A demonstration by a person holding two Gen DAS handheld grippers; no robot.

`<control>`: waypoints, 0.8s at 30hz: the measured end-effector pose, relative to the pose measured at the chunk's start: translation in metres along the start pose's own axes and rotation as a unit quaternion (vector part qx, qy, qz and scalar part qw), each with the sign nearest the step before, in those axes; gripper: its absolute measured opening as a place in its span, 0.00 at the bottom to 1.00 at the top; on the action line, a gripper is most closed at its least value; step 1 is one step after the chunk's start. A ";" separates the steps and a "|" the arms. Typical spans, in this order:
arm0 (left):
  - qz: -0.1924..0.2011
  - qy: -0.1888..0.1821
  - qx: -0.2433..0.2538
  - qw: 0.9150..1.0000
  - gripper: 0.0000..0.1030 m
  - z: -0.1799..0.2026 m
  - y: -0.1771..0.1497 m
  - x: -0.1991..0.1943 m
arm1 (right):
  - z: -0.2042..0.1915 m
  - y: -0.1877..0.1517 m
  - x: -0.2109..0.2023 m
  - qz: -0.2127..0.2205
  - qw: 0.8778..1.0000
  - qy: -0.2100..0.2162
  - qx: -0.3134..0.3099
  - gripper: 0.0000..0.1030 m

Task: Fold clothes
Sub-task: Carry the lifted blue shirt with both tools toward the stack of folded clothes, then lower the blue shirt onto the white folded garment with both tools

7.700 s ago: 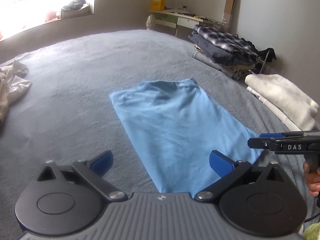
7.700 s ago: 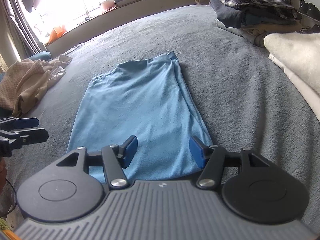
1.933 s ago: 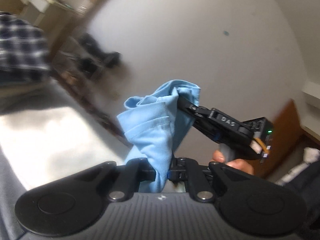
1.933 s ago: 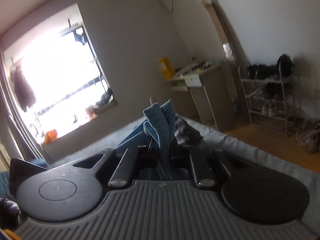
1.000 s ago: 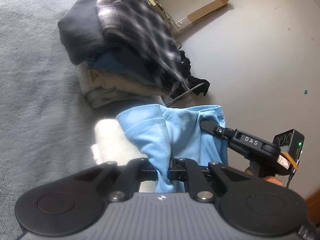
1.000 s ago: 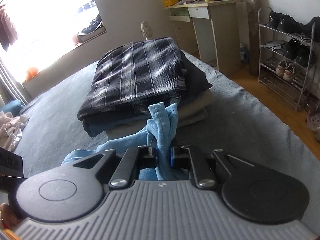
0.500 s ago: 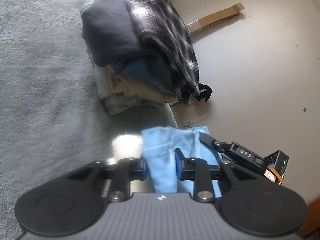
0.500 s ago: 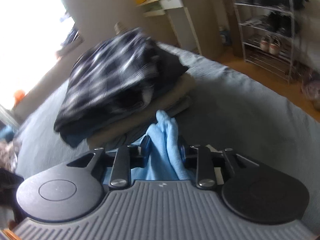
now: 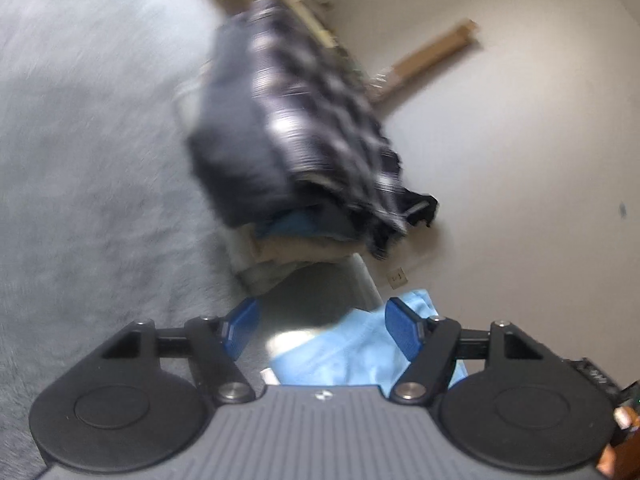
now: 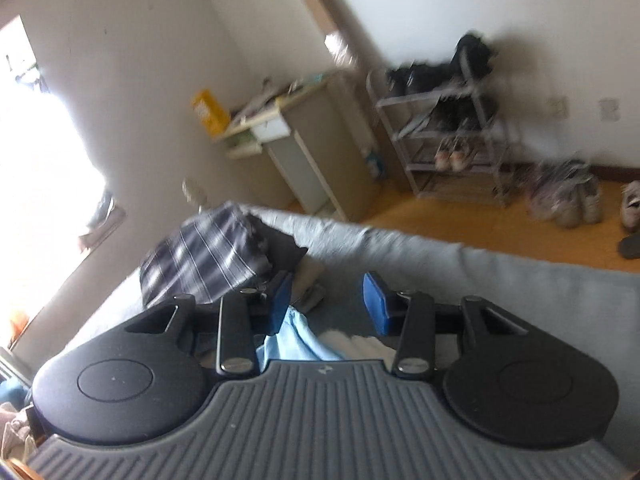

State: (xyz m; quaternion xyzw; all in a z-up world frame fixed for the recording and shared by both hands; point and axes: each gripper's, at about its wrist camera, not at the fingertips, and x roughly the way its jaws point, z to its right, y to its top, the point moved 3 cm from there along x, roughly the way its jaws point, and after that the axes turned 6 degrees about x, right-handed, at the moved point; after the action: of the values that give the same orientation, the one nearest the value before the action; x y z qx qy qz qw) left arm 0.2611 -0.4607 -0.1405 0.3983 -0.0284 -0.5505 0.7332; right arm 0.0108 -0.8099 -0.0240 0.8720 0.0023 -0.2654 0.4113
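At the bottom centre of the left wrist view, the blue shirt [image 9: 352, 356] is lying bunched between the spread fingers of the left tool [image 9: 322, 330], which is gripping nothing. The right tool [image 10: 329, 304] is also standing apart, the shirt showing low beside its left finger. Above the shirt, a blurred pile of folded clothes [image 9: 296, 148] is sitting on the grey bed [image 9: 80, 160]. At upper right, a shoe rack [image 10: 444, 128] is standing against the wall.

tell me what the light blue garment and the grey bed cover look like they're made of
Light blue garment: looks like a thin, matte knit, perhaps cotton jersey; it lies in soft, limp folds without shine. Grey bed cover: seems a fuzzy fleece or plush blanket, with a mottled nap, though motion blur leaves this uncertain.
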 end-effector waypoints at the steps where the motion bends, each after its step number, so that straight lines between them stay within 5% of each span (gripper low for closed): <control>1: 0.000 -0.006 0.029 1.000 0.68 0.011 -0.002 -0.002 | 0.002 0.001 -0.013 0.011 1.000 -0.003 0.003 0.35; 4: -0.010 -0.030 0.121 0.992 0.68 0.051 -0.016 0.001 | 0.000 -0.025 -0.033 -0.013 0.998 -0.034 -0.046 0.23; 8: -0.020 -0.050 0.233 0.971 0.68 0.095 -0.049 0.007 | 0.000 -0.065 -0.036 -0.067 0.989 -0.069 -0.113 0.14; 13: -0.035 -0.044 0.299 0.953 0.68 0.115 -0.080 0.020 | 0.036 -0.072 -0.020 -0.048 0.987 -0.127 -0.090 0.05; 22: -0.038 -0.016 0.302 0.952 0.69 0.105 -0.082 0.031 | 0.092 -0.051 -0.034 0.028 0.989 -0.118 0.086 0.13; 24: -0.037 -0.013 0.298 0.954 0.69 0.103 -0.079 0.030 | 0.102 -0.048 -0.029 0.020 0.987 -0.106 0.123 0.32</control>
State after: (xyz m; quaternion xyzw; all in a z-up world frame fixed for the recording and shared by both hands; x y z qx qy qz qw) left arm 0.1617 -0.5488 -0.1312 0.5919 -0.1859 -0.5491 0.5600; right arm -0.0713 -0.8455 -0.0979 0.8825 -0.0917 -0.3465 0.3045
